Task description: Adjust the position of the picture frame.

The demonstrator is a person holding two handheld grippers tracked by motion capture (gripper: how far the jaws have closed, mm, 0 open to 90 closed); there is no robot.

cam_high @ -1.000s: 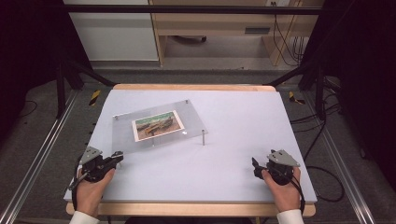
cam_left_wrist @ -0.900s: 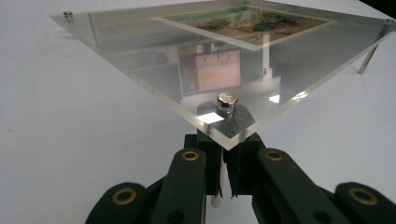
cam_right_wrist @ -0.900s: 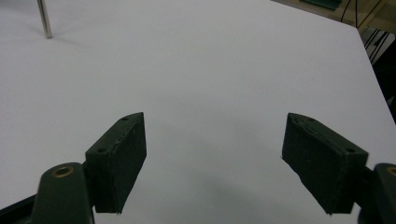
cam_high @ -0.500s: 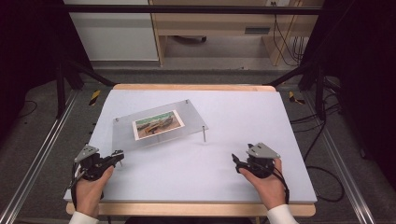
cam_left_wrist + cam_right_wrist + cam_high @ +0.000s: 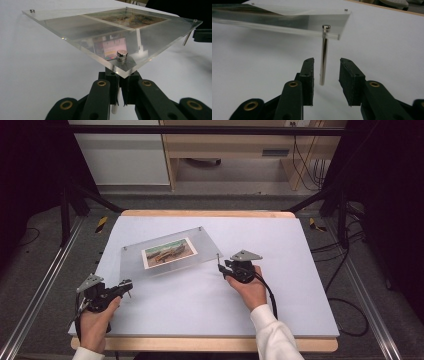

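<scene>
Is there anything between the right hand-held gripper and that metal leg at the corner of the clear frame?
Nothing visible. The metal leg hangs from the clear frame and already sits in the gap of the right hand-held gripper, whose jaws have just been closing but do not yet press on it.

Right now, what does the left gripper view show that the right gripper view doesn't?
Left gripper view: the photo in the clear plate, a small metal stud by the plate's near corner, and the left gripper shut on a thin pale rod.
Right gripper view: a long metal pin hanging from a plate corner, between the jaws of the right gripper, which have just been closing but do not touch it yet.
Shared: the clear plate and the white table.
</scene>
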